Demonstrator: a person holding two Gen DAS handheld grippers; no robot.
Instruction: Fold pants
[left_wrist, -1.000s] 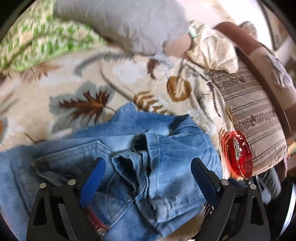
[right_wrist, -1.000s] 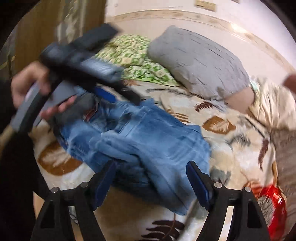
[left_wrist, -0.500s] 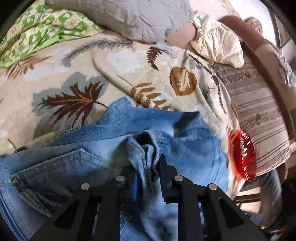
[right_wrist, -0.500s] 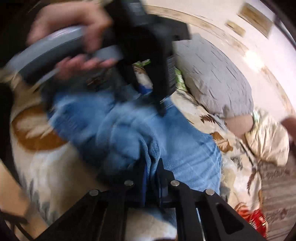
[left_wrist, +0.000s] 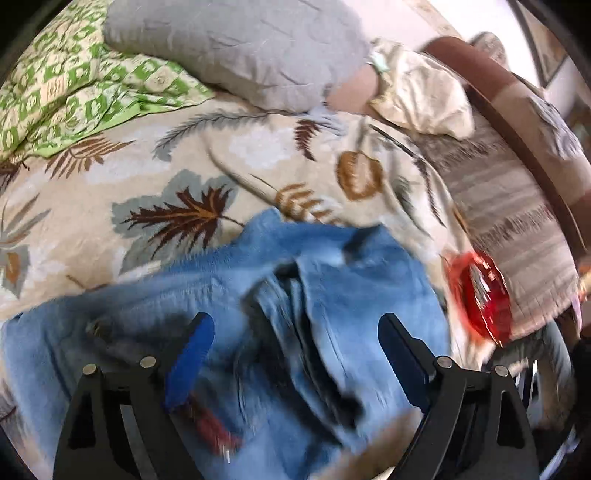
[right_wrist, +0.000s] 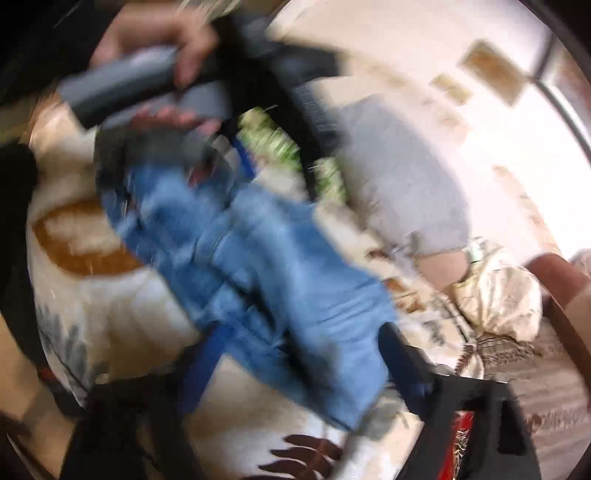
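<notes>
Crumpled light-blue jeans (left_wrist: 332, 295) lie bunched on a leaf-print blanket (left_wrist: 147, 177). My left gripper (left_wrist: 295, 321) hovers over their middle. Its jaws are opening and stand wide, with a ridge of denim between the blue pads but untouched by them. In the blurred right wrist view the jeans (right_wrist: 258, 266) stretch from upper left toward my right gripper (right_wrist: 303, 332). Its jaws are opening too and straddle the near end of the denim without pressing it. A hand (right_wrist: 155, 48) holds the left gripper (right_wrist: 280, 74) above the far end of the jeans.
A grey pillow (left_wrist: 240, 48) and a green patterned quilt (left_wrist: 74, 85) lie at the back of the bed. To the right are a cream cloth (left_wrist: 417, 92), a striped cushion (left_wrist: 509, 206) and a red glass dish (left_wrist: 480, 295) at the blanket's edge.
Both grippers were wide a second ago, then pinched folds of denim half a second ago. Now both have let go and spread again. The right view has rolled and shifted.
</notes>
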